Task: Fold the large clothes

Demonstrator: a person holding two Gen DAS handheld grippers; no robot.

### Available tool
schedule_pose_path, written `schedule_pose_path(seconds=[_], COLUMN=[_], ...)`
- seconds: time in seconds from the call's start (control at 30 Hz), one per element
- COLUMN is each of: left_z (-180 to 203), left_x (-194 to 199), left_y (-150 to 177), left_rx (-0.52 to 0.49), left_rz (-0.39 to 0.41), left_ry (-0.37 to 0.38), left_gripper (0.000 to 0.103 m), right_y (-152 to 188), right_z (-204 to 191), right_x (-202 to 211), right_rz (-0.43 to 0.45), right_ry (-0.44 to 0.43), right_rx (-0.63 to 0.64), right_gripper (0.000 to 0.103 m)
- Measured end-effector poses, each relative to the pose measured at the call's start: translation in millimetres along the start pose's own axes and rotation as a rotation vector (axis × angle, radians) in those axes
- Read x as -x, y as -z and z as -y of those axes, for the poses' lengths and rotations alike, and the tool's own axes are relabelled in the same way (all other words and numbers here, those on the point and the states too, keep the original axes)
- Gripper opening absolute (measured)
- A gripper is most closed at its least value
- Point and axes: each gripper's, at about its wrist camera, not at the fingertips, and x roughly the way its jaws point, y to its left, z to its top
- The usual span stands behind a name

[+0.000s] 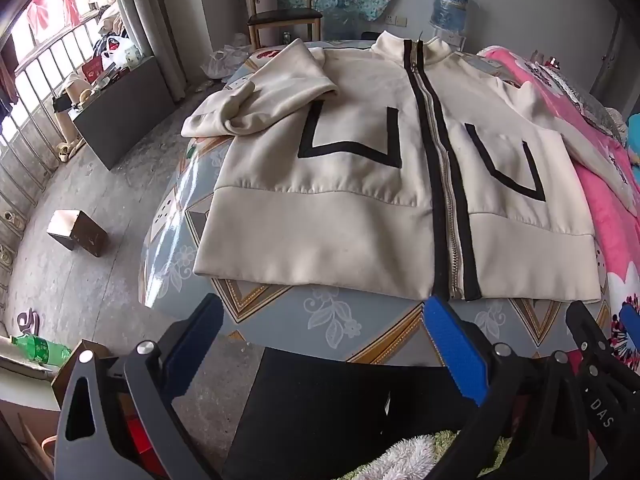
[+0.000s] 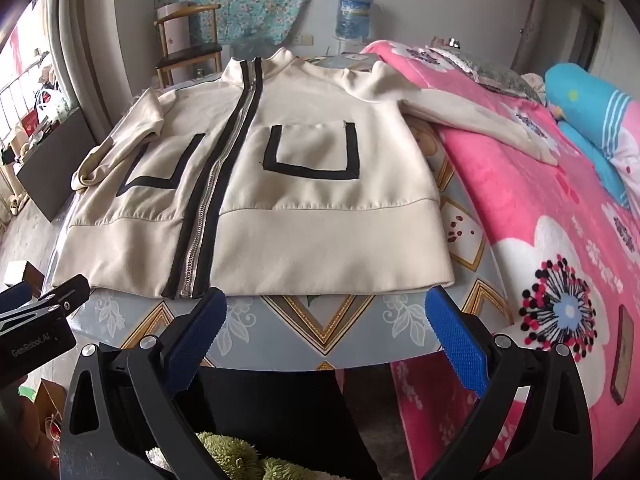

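Observation:
A cream zip-up jacket [image 1: 360, 184] with black stripes lies front-up and flat on a patterned table [image 1: 320, 320]; it also shows in the right wrist view [image 2: 300, 224]. Its left sleeve [image 1: 272, 96] is folded in over the chest. Its right sleeve [image 2: 480, 120] stretches out onto the pink blanket. My left gripper [image 1: 324, 320] is open and empty, just short of the jacket's hem near the zipper. My right gripper [image 2: 326, 312] is open and empty, just short of the hem right of the zipper. The right gripper's tip [image 1: 600, 340] shows at the left view's right edge.
A bed with a pink flowered blanket [image 2: 540, 220] adjoins the table on the right, with a phone [image 2: 622, 356] on it. A wooden chair [image 1: 280, 4] and a water bottle [image 1: 450, 4] stand behind the table. A small box [image 1: 78, 232] lies on the concrete floor at left.

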Motion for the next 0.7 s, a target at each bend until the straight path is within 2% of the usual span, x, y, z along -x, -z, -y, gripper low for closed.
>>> schedule_pose_path(seconds=[0.37,0.7], left_z=[-1.6,-4.1], left_x=[9.1,0.3], left_y=[-5.3,-0.9], left_rx=[0.001,0.010], left_rz=[0.005,0.001], left_ry=[0.008,-0.007], left_gripper=[0.099,0.099], right_y=[-2.0,2.8], right_z=[3.9,1.5], right_x=[1.6,-1.6], right_rz=[0.003,0.001], right_ry=[0.008,0.004], right_rx=[0.000,0.000], right_gripper=[0.096,0.096])
